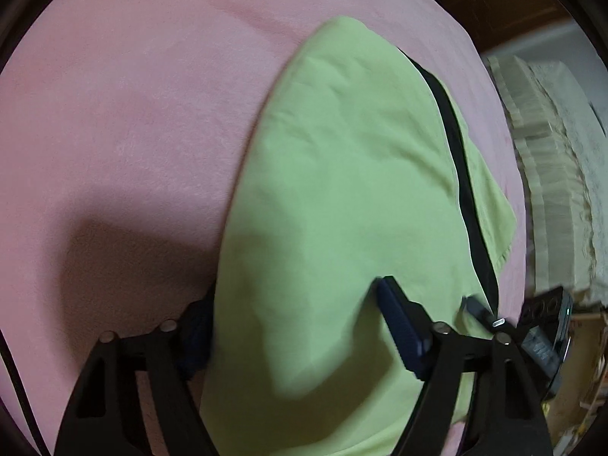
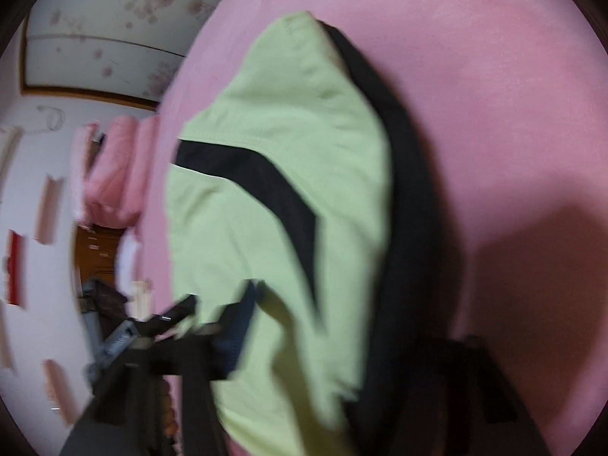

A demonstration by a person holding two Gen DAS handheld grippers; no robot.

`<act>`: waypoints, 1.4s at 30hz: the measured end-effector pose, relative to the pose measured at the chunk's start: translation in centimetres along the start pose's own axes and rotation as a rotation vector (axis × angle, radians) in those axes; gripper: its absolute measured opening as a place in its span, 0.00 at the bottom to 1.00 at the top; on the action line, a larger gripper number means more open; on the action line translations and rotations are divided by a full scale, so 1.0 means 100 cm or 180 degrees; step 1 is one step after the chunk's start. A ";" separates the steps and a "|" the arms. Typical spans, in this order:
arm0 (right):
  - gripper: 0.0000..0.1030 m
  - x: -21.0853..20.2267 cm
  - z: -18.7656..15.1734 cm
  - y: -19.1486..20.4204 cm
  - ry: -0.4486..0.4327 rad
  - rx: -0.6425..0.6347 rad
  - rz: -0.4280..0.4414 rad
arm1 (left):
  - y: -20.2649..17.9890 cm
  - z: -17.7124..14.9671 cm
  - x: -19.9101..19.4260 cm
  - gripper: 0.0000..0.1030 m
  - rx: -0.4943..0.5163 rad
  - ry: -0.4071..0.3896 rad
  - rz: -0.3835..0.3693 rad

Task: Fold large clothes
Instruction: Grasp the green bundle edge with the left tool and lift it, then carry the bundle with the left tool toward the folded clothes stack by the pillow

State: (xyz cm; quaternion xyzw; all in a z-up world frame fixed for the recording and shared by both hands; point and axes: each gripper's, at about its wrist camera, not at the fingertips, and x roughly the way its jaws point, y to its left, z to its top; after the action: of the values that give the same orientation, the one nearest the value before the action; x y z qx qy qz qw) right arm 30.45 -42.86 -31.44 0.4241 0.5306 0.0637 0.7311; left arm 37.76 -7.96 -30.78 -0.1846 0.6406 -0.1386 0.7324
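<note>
Left hand-held gripper (image 1: 300, 326) standing with jaws spread wide, straddling the near end of the light green garment (image 1: 342, 190); left finger sitting at the garment's left edge, right pad (image 1: 399, 326) lying over the green cloth, nothing pinched between them. Right hand-held gripper (image 2: 323, 326) likewise appearing spread, one blue-padded finger (image 2: 237, 334) resting against the green fabric; far finger merging with the dark band, the blur making it impossible to tell whether cloth is being clamped. Garment (image 2: 285, 174) lying on the pink bed cover (image 1: 133, 114), running lengthwise away from both cameras, doubled over, with a black stripe (image 1: 456, 167) running along its right side in the left wrist view. Black band (image 2: 402, 190) bordering the garment's right edge in the right wrist view, a second black stripe (image 2: 258, 182) crossing the green panel diagonally. Pink bed cover (image 2: 494, 95) extending around the garment on all sides. Folded pink bedding (image 2: 110, 174) lying beyond the bed's left edge. Pale lace-trimmed cloth (image 1: 551, 174) showing past the bed's right edge.
</note>
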 end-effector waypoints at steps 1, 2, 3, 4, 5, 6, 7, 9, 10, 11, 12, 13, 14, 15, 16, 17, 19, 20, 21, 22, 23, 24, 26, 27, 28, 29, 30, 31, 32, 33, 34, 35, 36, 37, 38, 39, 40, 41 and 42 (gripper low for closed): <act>0.22 -0.003 0.000 0.000 -0.0035 -0.0011 0.0040 | -0.001 -0.001 -0.001 0.62 -0.0005 -0.0018 0.0037; 0.13 -0.006 -0.003 0.000 -0.0069 0.0002 0.0099 | -0.001 -0.004 -0.005 0.54 -0.0034 -0.0061 0.0076; 0.12 -0.012 -0.006 0.001 -0.0112 0.0019 0.0219 | -0.001 -0.006 -0.010 0.50 -0.0070 -0.0113 0.0085; 0.12 -0.017 -0.011 0.007 -0.0161 0.0000 0.0311 | -0.002 -0.010 -0.017 0.40 -0.0111 -0.0212 0.0098; 0.11 -0.020 -0.015 0.012 -0.0203 -0.0049 0.0326 | -0.001 -0.015 -0.024 0.34 -0.0112 -0.0289 0.0087; 0.11 -0.024 -0.021 0.021 -0.0255 -0.0128 0.0346 | -0.002 -0.019 -0.028 0.32 -0.0081 -0.0359 0.0066; 0.11 -0.028 -0.027 0.029 -0.0287 -0.0179 0.0382 | -0.004 -0.026 -0.035 0.28 -0.0020 -0.0453 0.0044; 0.11 -0.034 -0.039 0.047 -0.0334 -0.0289 0.0386 | -0.006 -0.037 -0.046 0.24 0.0001 -0.0526 0.0021; 0.11 -0.036 -0.046 0.057 -0.0348 -0.0388 0.0308 | -0.005 -0.045 -0.054 0.23 -0.0013 -0.0544 0.0009; 0.11 -0.038 -0.053 0.067 -0.0345 -0.0502 0.0213 | -0.004 -0.049 -0.061 0.23 -0.0013 -0.0551 0.0007; 0.10 -0.039 -0.060 0.075 -0.0341 -0.0593 0.0144 | -0.002 -0.057 -0.068 0.23 0.0018 -0.0545 0.0029; 0.10 -0.039 -0.068 0.083 -0.0328 -0.0660 0.0085 | 0.002 -0.063 -0.074 0.22 0.0057 -0.0538 0.0045; 0.11 -0.038 -0.078 0.090 -0.0300 -0.0694 0.0049 | 0.006 -0.067 -0.079 0.22 0.0071 -0.0525 0.0043; 0.11 -0.037 -0.090 0.099 -0.0262 -0.0710 0.0027 | 0.013 -0.070 -0.085 0.22 0.0066 -0.0501 0.0024; 0.11 -0.036 -0.101 0.108 -0.0236 -0.0714 0.0007 | 0.025 -0.073 -0.094 0.22 0.0039 -0.0455 -0.0021; 0.10 -0.034 -0.109 0.116 -0.0218 -0.0723 -0.0010 | 0.035 -0.074 -0.101 0.22 0.0012 -0.0426 -0.0055; 0.10 -0.028 -0.129 0.138 -0.0154 -0.0721 -0.0012 | 0.053 -0.077 -0.119 0.22 0.0004 -0.0393 -0.0059; 0.10 -0.023 -0.139 0.149 -0.0102 -0.0668 0.0022 | 0.065 -0.079 -0.134 0.22 0.0046 -0.0399 0.0031; 0.11 -0.014 -0.151 0.165 -0.0021 -0.0588 0.0087 | 0.073 -0.079 -0.147 0.22 0.0081 -0.0437 0.0116; 0.10 -0.009 -0.163 0.176 0.0014 -0.0560 0.0125 | 0.084 -0.079 -0.167 0.22 0.0153 -0.0500 0.0229; 0.10 -0.003 -0.171 0.189 0.0038 -0.0564 0.0139 | 0.091 -0.077 -0.181 0.21 0.0186 -0.0529 0.0273; 0.10 0.005 -0.187 0.208 0.0069 -0.0608 0.0145 | 0.103 -0.073 -0.199 0.21 0.0215 -0.0537 0.0307; 0.11 0.025 -0.206 0.245 0.0120 -0.0693 0.0196 | 0.133 -0.064 -0.236 0.21 0.0233 -0.0548 0.0380; 0.10 0.038 -0.214 0.268 0.0151 -0.0737 0.0259 | 0.146 -0.061 -0.252 0.21 0.0233 -0.0568 0.0424; 0.11 0.052 -0.223 0.295 0.0181 -0.0807 0.0337 | 0.161 -0.055 -0.271 0.21 0.0233 -0.0602 0.0484; 0.11 0.064 -0.229 0.317 0.0205 -0.0892 0.0409 | 0.175 -0.049 -0.291 0.21 0.0225 -0.0651 0.0555; 0.11 0.075 -0.231 0.336 0.0222 -0.0975 0.0469 | 0.193 -0.042 -0.316 0.21 0.0208 -0.0725 0.0636; 0.10 0.093 -0.238 0.368 0.0248 -0.1147 0.0567 | 0.206 -0.036 -0.335 0.21 0.0200 -0.0784 0.0692; 0.11 0.103 -0.243 0.388 0.0264 -0.1223 0.0629 | 0.223 -0.027 -0.359 0.21 0.0202 -0.0872 0.0777; 0.11 0.116 -0.246 0.412 0.0288 -0.1282 0.0729 | 0.239 -0.018 -0.385 0.21 0.0217 -0.0960 0.0877; 0.11 0.132 -0.251 0.442 0.0308 -0.1371 0.0831 | 0.252 -0.010 -0.405 0.21 0.0231 -0.1020 0.0950; 0.11 0.140 -0.254 0.461 0.0314 -0.1446 0.0874 | 0.269 0.000 -0.430 0.21 0.0245 -0.1105 0.1064; 0.10 0.152 -0.257 0.486 0.0317 -0.1569 0.0927 | 0.286 0.007 -0.452 0.21 0.0239 -0.1175 0.1148; 0.10 0.170 -0.261 0.521 0.0310 -0.1748 0.0989 | 0.306 0.014 -0.474 0.21 0.0234 -0.1246 0.1234; 0.10 0.178 -0.262 0.537 0.0311 -0.1846 0.1020 | 0.317 0.021 -0.490 0.21 0.0232 -0.1309 0.1307; 0.10 0.191 -0.267 0.560 0.0305 -0.1989 0.1070 | 0.332 0.031 -0.509 0.21 0.0225 -0.1399 0.1404; 0.11 0.208 -0.271 0.588 0.0291 -0.2153 0.1129 | 0.345 0.036 -0.523 0.21 0.0213 -0.1468 0.1465; 0.11 0.218 -0.276 0.602 0.0277 -0.2250 0.1155 | 0.364 0.046 -0.542 0.21 0.0186 -0.1565 0.1538; 0.11 0.237 -0.279 0.622 0.0257 -0.2350 0.1191 | 0.377 0.055 -0.552 0.21 0.0180 -0.1640 0.1598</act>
State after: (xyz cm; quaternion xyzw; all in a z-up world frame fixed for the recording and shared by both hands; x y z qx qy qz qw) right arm 39.69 24.79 -7.92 0.2198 0.4141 0.3981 0.7885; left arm 34.16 50.44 1.89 -0.0301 0.4562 0.0790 0.8858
